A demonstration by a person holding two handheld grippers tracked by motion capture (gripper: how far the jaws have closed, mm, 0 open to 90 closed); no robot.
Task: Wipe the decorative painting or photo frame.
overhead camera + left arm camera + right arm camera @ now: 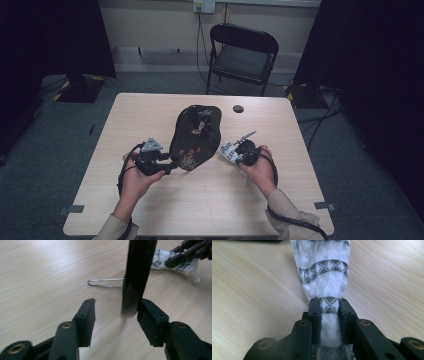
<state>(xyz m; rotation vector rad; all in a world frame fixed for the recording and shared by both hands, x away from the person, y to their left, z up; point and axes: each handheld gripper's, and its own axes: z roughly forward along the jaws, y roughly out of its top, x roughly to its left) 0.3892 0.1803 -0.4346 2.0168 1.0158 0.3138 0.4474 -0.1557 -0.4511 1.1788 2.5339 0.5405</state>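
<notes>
Left gripper [116, 312] open astride black tray [137, 277]; right gripper [329, 306] clamps patterned cloth [324, 270]

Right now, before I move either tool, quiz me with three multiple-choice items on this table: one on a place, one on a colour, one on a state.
1. In the high view, the patterned cloth lies where relative to the plate?
A. To its left
B. Behind it, on the chair
C. To its right

2. What is the plate's main colour?
A. White
B. Black
C. Yellow

3. How do the left tool's jaws stand?
A. Open, with the plate's edge between them
B. Shut on the cloth
C. Shut on nothing

Answers:
1 C, the cloth sits at the right tool, right of the plate.
2 B, its surface is glossy black with small decoration.
3 A, the left gripper view shows a wide gap between the jaws, with the plate standing in it.
</notes>
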